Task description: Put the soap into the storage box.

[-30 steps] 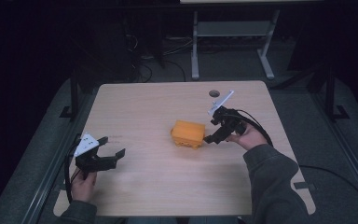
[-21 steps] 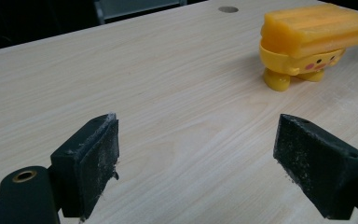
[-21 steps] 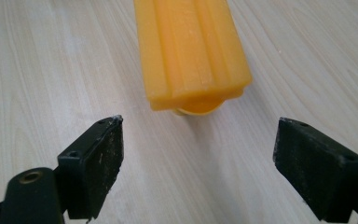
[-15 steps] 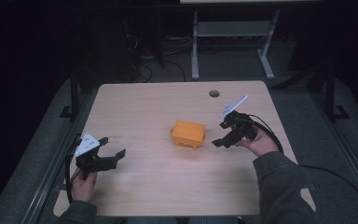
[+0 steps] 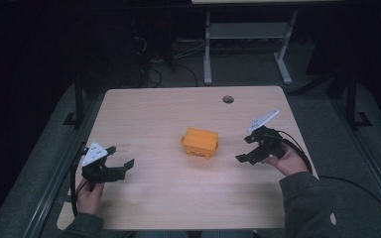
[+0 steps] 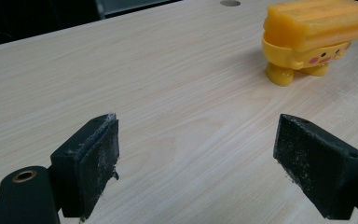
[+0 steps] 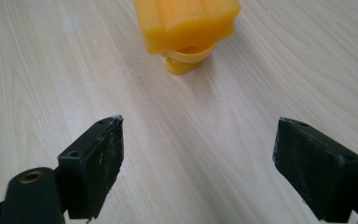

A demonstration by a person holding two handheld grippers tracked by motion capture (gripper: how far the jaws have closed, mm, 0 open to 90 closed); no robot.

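A yellow-orange toy (image 5: 200, 142) with a ridged block top, small feet and a painted face stands near the middle of the wooden table (image 5: 168, 114). In the left gripper view the toy (image 6: 313, 35) is at the upper right, well ahead of the jaws. In the right gripper view the toy (image 7: 186, 28) stands straight ahead, apart from the jaws. My left gripper (image 5: 121, 161) is open near the table's front left, with nothing in it. My right gripper (image 5: 244, 148) is open just right of the toy, not touching it.
A round cable hole (image 5: 227, 99) sits near the table's far edge. A grey metal frame (image 5: 243, 34) stands on the dark floor behind the table. Cables trail from both grippers off the table's sides.
My right gripper has drawn back from the toy to the right and towards the person, letting it stand free. The left gripper has hardly moved.
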